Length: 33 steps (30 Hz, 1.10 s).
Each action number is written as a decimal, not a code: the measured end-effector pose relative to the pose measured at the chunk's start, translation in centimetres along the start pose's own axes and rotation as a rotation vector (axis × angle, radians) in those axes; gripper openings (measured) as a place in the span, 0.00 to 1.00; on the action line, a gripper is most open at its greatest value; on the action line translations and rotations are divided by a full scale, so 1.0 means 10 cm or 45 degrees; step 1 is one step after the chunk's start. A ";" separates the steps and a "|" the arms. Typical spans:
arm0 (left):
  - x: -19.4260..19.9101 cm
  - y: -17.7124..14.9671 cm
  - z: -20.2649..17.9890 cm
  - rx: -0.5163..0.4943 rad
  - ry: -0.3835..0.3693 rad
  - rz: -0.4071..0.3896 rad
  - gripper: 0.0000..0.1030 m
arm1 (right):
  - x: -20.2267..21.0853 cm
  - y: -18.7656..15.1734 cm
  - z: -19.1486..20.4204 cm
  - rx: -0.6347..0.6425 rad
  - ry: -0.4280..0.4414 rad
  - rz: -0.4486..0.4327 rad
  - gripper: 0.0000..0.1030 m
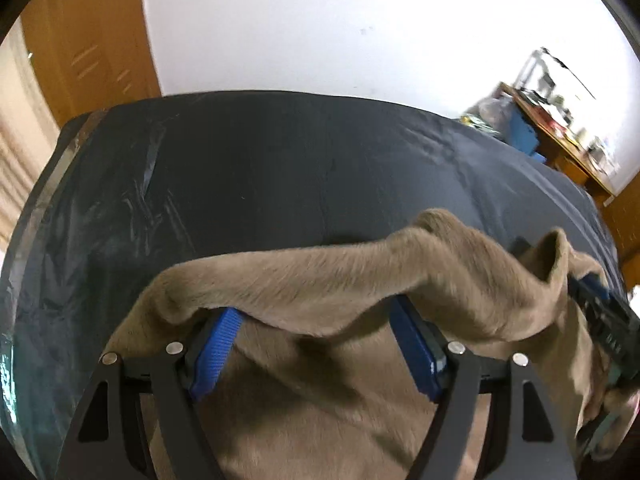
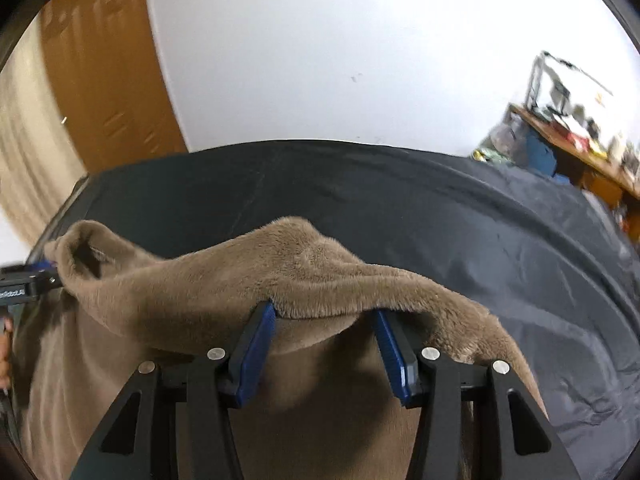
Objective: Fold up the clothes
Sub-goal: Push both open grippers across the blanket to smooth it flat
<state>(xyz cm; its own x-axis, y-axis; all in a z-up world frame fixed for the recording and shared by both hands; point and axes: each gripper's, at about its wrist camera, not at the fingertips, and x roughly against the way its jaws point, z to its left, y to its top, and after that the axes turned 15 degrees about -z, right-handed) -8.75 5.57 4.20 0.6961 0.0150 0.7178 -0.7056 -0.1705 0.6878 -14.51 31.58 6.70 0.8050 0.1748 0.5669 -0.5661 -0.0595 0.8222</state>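
We carry the brown plush garment (image 1: 320, 280) raised above the dark sheet-covered bed (image 1: 280, 168), its upper edge stretched between our two tools and the rest of the cloth hanging below them. The left gripper (image 1: 316, 320) stands with its blue pads (image 1: 216, 348) spread wide, the garment's edge draped over their tips — whether the pads press on the cloth or merely carry it, we cannot tell. The right gripper (image 2: 324, 316) stands less wide, the fabric edge likewise lying across its fingertips (image 2: 260, 332), and its hold cannot be confirmed either; a cluttered wooden desk (image 2: 592, 152) stands beyond the bed.
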 end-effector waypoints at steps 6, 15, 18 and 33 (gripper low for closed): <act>-0.24 0.00 0.12 0.003 0.053 0.039 0.77 | -0.21 -0.10 -0.13 -0.028 -0.052 0.011 0.51; 0.01 -0.02 0.08 -0.056 -0.003 0.010 0.77 | 0.15 0.11 0.01 -0.012 0.059 -0.063 0.51; 0.09 -0.08 0.10 -0.102 0.001 0.018 0.77 | 0.04 0.06 0.22 0.043 0.100 0.018 0.51; -0.39 -0.01 0.08 -0.104 0.097 0.020 0.97 | -0.58 0.04 0.23 0.090 -0.061 0.072 0.69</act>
<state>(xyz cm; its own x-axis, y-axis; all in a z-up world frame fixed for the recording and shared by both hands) -11.31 4.70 1.28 0.6747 0.0880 0.7328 -0.7272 -0.0906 0.6805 -19.00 28.32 3.80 0.7806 0.1218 0.6131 -0.5985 -0.1373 0.7893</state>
